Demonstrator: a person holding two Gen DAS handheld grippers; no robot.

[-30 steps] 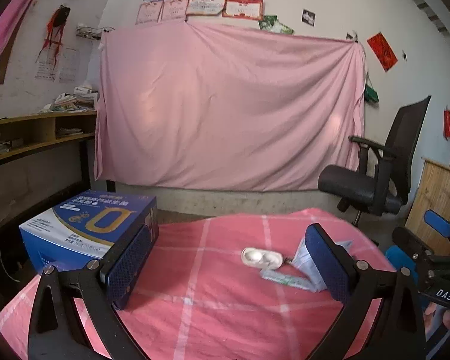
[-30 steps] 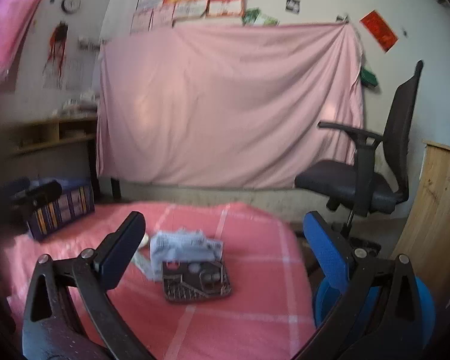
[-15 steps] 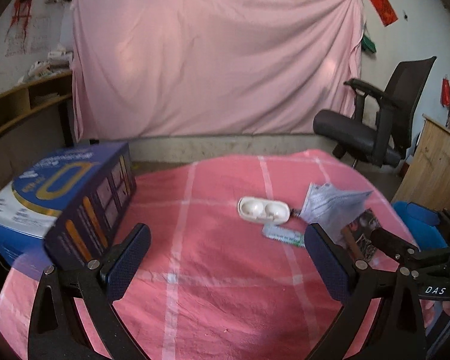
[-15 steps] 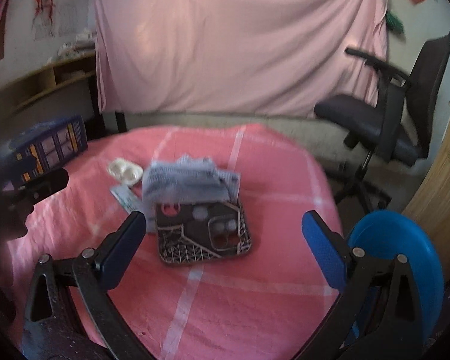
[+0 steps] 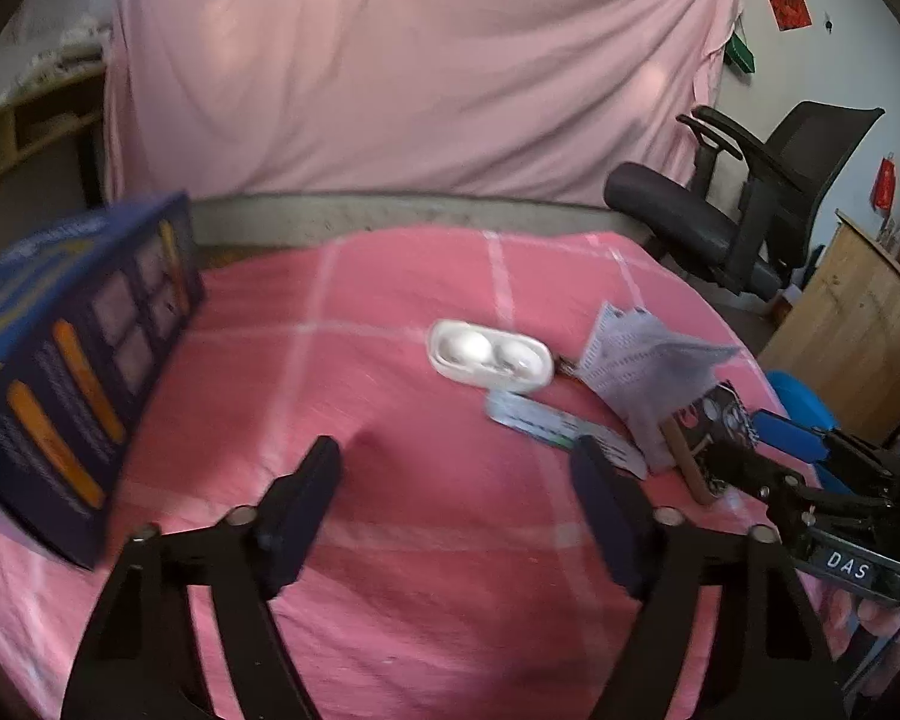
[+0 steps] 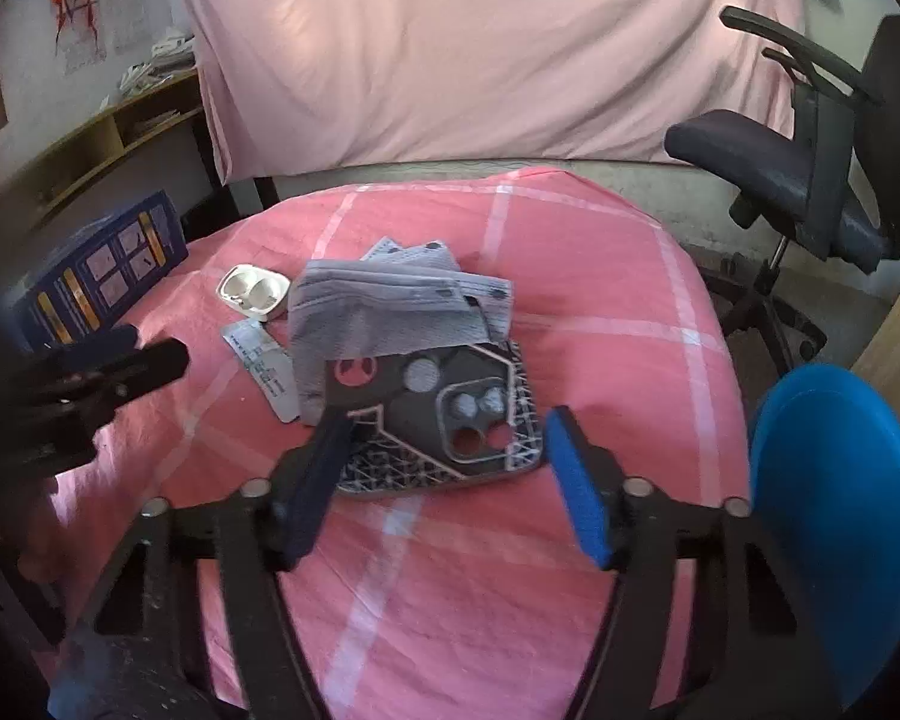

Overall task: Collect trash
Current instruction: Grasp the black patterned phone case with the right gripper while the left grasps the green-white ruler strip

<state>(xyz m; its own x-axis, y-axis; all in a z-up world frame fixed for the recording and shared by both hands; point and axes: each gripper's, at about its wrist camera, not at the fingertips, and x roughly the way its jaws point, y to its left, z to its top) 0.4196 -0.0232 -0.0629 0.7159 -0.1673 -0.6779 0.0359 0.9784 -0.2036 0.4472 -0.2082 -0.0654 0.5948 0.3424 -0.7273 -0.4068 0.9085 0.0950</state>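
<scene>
Progress: nothing collected | right tool (image 6: 444, 474) released, jaws flanking phone case (image 6: 444, 420) | left tool (image 5: 456, 492) released, empty | mask (image 6: 390, 312), wrapper (image 6: 264, 369), white tray (image 6: 253, 291) remain on surface (image 6: 600, 300)

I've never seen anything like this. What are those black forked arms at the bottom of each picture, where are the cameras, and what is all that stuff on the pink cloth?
There is no robot here: a person carries a two-fingered tool in each hand, with a wide-angle camera on each looking along its fingers. One picture comes from the left hand-held gripper, the other from the right hand-held gripper. Both are open and hold nothing.

On the pink checked cloth lie a white earbud case, a crumpled grey paper, a patterned phone case partly under that paper, and a small flat packet. A dark blue box sits at the left. The blue round bin stands beside the table. The right gripper hovers by the phone case.
</scene>
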